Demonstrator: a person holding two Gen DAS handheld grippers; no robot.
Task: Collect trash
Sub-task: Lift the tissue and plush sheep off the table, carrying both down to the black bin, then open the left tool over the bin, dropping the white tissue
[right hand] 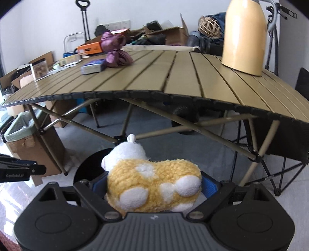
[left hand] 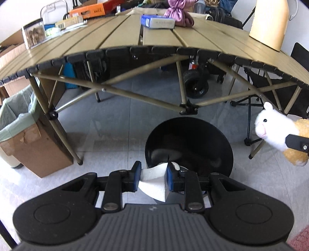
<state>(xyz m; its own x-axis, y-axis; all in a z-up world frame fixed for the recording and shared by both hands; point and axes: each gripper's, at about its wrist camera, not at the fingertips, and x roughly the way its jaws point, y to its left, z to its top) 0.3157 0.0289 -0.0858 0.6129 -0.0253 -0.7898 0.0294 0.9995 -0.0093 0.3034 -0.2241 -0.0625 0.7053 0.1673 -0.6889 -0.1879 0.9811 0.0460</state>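
My left gripper [left hand: 152, 178] is shut on a white crumpled piece of paper [left hand: 153, 180] and holds it at the near rim of a round black bin [left hand: 188, 142] on the floor. My right gripper [right hand: 153, 186] is shut on a yellow and white plush toy [right hand: 152, 185], held above the floor to the right of the bin [right hand: 87, 166]. The toy [left hand: 278, 133] and a right finger show at the right edge of the left wrist view. The left gripper's side [right hand: 21, 170] shows at the left edge of the right wrist view.
A tan slatted folding table [left hand: 160, 38] stands ahead, bearing a blue box [left hand: 157, 21], purple cloth [left hand: 178, 13], a tan jug [right hand: 244, 36] and small boxes. A cardboard box lined with a green bag [left hand: 25, 133] stands left. Folding chairs [right hand: 285, 160] and a cart wheel [left hand: 195, 85] are behind.
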